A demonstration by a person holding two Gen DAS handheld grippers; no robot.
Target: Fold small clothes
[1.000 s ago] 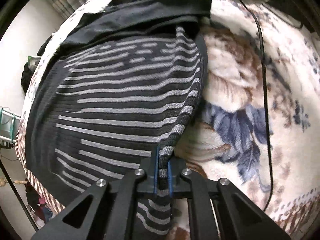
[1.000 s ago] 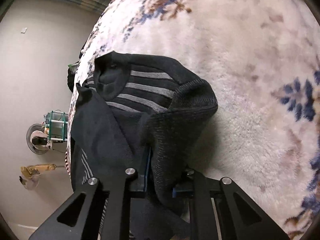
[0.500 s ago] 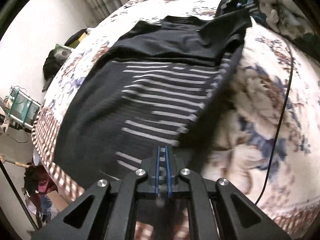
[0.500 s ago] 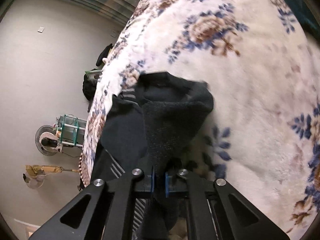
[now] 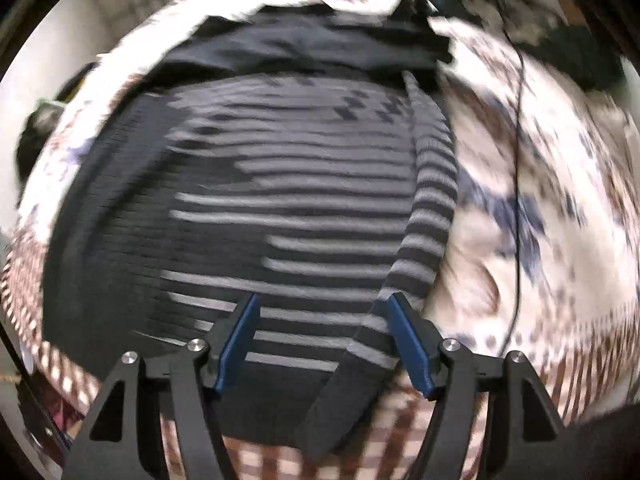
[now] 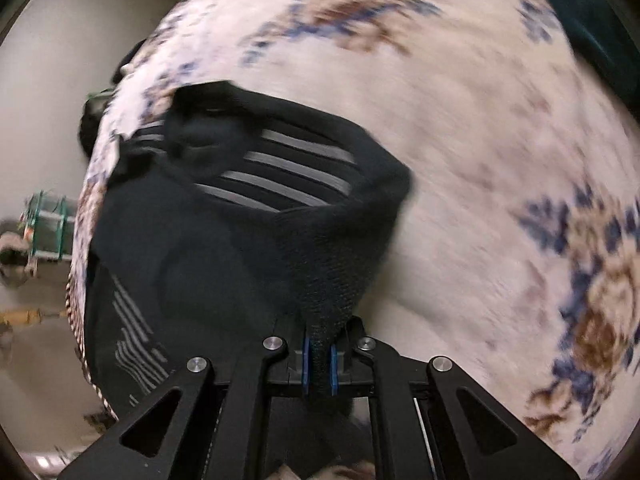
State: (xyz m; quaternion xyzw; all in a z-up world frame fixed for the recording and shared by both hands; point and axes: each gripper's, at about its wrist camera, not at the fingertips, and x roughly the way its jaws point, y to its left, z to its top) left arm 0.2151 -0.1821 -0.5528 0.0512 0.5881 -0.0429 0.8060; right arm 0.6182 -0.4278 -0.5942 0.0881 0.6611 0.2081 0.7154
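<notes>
Pointing steeply down, left tongs (image 5: pixel 322 336) just opened over the striped knit sweater (image 5: pixel 256 216); right tongs (image 6: pixel 319 364) pinch its black ribbed edge above the fuzzy floral blanket (image 6: pixel 460 128).

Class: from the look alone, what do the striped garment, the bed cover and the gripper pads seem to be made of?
Striped garment: seemingly a soft ribbed knit; its ridges show. Floral blanket: probably plush fleece, with a fuzzy matte nap. Left gripper blue pads: smooth, maybe rubber or plastic.
</notes>
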